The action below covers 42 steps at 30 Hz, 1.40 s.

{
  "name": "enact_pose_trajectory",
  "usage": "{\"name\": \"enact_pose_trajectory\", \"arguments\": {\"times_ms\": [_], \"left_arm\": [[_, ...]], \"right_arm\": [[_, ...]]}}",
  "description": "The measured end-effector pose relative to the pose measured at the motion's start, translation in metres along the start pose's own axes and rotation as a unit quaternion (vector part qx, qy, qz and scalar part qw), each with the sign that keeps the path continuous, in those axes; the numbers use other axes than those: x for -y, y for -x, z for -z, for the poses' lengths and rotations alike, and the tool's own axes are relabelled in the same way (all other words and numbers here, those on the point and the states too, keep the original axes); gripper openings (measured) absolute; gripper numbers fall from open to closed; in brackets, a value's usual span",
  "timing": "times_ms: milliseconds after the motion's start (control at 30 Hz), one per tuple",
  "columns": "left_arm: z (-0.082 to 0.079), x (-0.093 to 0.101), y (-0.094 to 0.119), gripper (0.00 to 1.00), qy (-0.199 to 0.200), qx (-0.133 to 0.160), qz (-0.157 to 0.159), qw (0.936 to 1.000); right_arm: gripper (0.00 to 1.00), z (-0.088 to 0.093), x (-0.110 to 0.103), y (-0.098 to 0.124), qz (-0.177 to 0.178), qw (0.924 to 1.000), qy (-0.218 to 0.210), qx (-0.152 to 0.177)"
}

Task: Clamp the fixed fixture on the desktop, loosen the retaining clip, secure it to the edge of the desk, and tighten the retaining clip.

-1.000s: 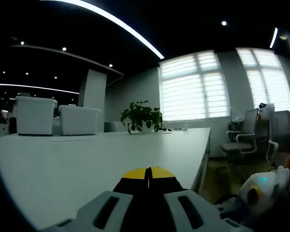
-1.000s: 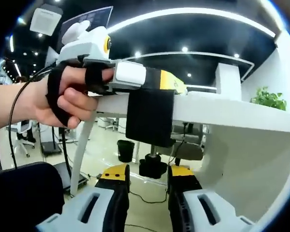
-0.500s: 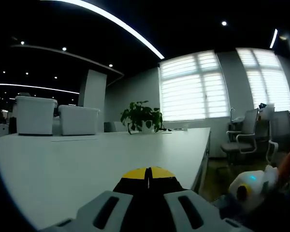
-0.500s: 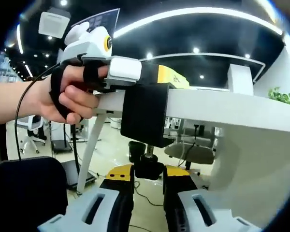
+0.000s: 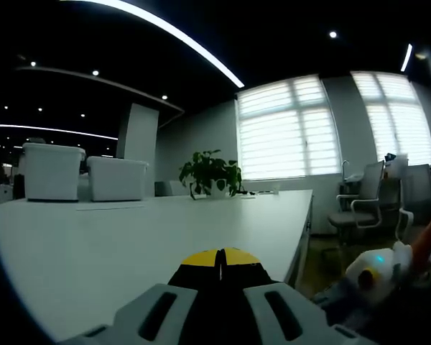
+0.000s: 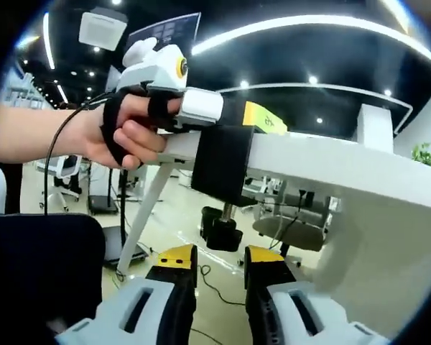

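Observation:
A black fixture (image 6: 223, 164) hangs over the edge of the white desk (image 6: 330, 169), with a threaded rod and a black knob (image 6: 223, 236) below it. A person's hand (image 6: 129, 133) holds my left gripper (image 6: 262, 118), whose yellow-tipped jaws are shut on the top of the fixture. In the left gripper view those jaws (image 5: 219, 257) meet tip to tip over the desk top (image 5: 129, 237). My right gripper (image 6: 220, 257) sits under the desk edge, open, its tips just below the knob and apart from it. Its white body (image 5: 377, 272) shows at the lower right of the left gripper view.
A potted plant (image 5: 212, 172) and two white boxes (image 5: 54, 171) stand at the far end of the desk. Office chairs (image 5: 359, 201) stand by the windows beyond the desk's right edge. Under the desk run a slanted white leg (image 6: 147, 215) and a floor cable.
In the right gripper view the knob sat between my jaw tips half a second ago; now it lies above them, clear of the tips. The left gripper has held still.

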<state>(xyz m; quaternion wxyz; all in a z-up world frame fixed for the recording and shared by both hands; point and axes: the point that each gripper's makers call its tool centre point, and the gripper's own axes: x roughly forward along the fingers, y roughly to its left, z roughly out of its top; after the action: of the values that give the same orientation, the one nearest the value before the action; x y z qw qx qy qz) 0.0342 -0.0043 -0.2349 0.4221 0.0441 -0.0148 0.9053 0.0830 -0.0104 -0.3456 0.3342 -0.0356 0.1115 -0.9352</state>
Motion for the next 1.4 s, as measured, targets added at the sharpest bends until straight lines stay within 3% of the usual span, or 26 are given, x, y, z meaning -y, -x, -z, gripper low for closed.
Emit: {"name": "enact_pose_trajectory", "arguments": {"times_ms": [200,300,633,833,1167,1400], "left_arm": [[0.0,-0.001,-0.001,0.01,0.001,-0.001,0.0,1.0],[0.0,0.0,0.0,0.01,0.001,-0.001,0.0,1.0],[-0.001,0.002,0.001,0.01,0.0,0.0,0.0,1.0],[-0.001,0.002,0.001,0.01,0.001,-0.001,0.0,1.0],[-0.001,0.002,0.001,0.01,0.002,-0.001,-0.001,1.0],[-0.001,0.003,0.001,0.01,0.001,-0.001,-0.001,1.0]], "right_arm": [[0.27,-0.009,0.019,-0.007,0.06,0.998,-0.021,0.008],[0.29,-0.007,0.02,-0.011,0.056,0.9978,-0.034,0.003],[0.28,-0.008,0.019,0.0,0.054,0.9985,-0.007,0.002],[0.22,-0.008,0.02,0.001,0.052,0.9985,0.017,0.0],[0.21,-0.005,0.036,0.004,0.069,0.9976,-0.002,0.001],[0.22,-0.016,0.012,0.007,0.048,0.9988,0.001,0.009]]}}
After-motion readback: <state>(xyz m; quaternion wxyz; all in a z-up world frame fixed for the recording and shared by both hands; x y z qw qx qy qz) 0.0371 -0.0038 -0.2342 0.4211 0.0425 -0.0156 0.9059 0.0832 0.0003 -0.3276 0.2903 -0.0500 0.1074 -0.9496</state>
